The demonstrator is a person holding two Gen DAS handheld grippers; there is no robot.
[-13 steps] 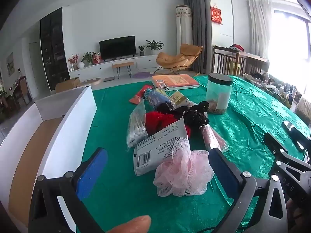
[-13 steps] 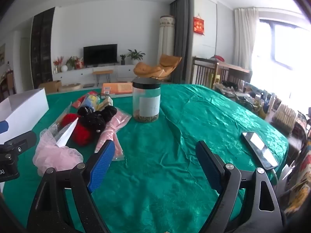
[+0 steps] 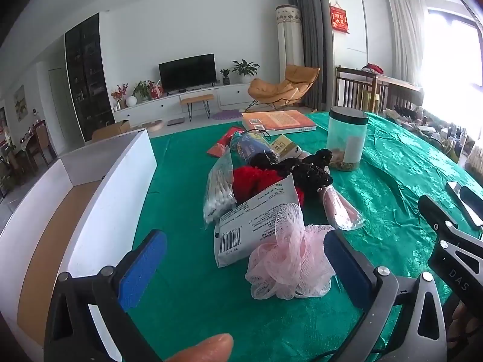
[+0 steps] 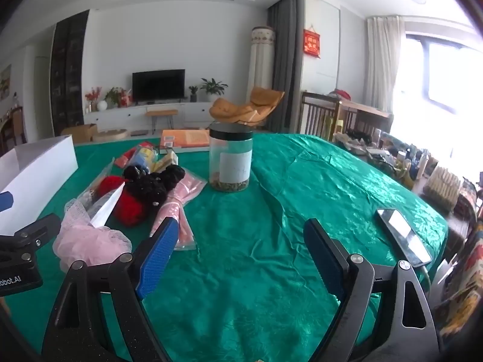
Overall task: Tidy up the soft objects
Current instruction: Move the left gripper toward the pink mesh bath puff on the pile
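Inside, white box [image 3: 129, 175] shows only bare cardboard floor.

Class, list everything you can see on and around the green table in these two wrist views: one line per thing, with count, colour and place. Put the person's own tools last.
Tablecloth: one, green, covers the table.
Box: one, white with brown floor, open, left edge.
Bath pouf: one, pink mesh, nearest end of the pile.
White packet: one, barcoded, leaning over the pouf.
Cotton swabs bag: one, clear, left of the pile.
Red soft item: one, mid-pile.
Black soft item: one, atop the red one.
Pink sleeve: one, right of the pile.
Jar: one, clear, black lid, behind the pile.
Book: one, orange, far edge.
Phone: one, dark, right side.
Left tongs: blue pads, open, near the pouf.
Right tongs: blue pads, open, over bare cloth.
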